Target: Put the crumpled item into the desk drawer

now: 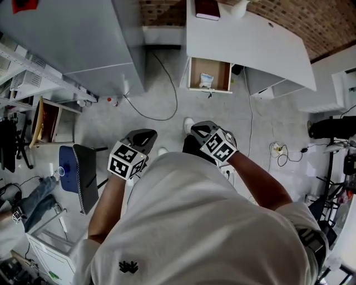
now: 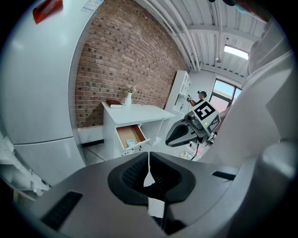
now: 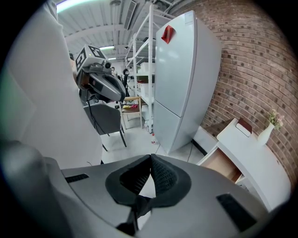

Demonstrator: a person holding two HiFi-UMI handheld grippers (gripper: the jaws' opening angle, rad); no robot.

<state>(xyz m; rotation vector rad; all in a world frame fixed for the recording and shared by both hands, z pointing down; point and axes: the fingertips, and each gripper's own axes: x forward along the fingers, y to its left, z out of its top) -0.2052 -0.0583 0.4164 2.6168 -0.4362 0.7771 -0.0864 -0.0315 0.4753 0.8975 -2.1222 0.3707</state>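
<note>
The white desk (image 1: 250,39) stands ahead with its wooden drawer (image 1: 209,74) pulled open; a pale crumpled item (image 1: 206,80) lies inside it. Both grippers are held close to the person's chest, well back from the desk. My left gripper (image 1: 146,134) is shut with nothing between its pads. My right gripper (image 1: 202,129) is also shut and empty. The left gripper view shows its jaws (image 2: 149,156) touching at the tip, the open drawer (image 2: 131,135) beyond, and the right gripper (image 2: 169,140) alongside. The right gripper view shows closed jaws (image 3: 150,158), the drawer (image 3: 223,165) and the left gripper (image 3: 122,95).
A tall white fridge (image 1: 83,39) stands left of the desk. A dark chair (image 1: 83,173) is at my left, with shelving behind it. A black cable (image 1: 153,114) loops across the floor before the desk. A dark book (image 1: 207,9) lies on the desktop.
</note>
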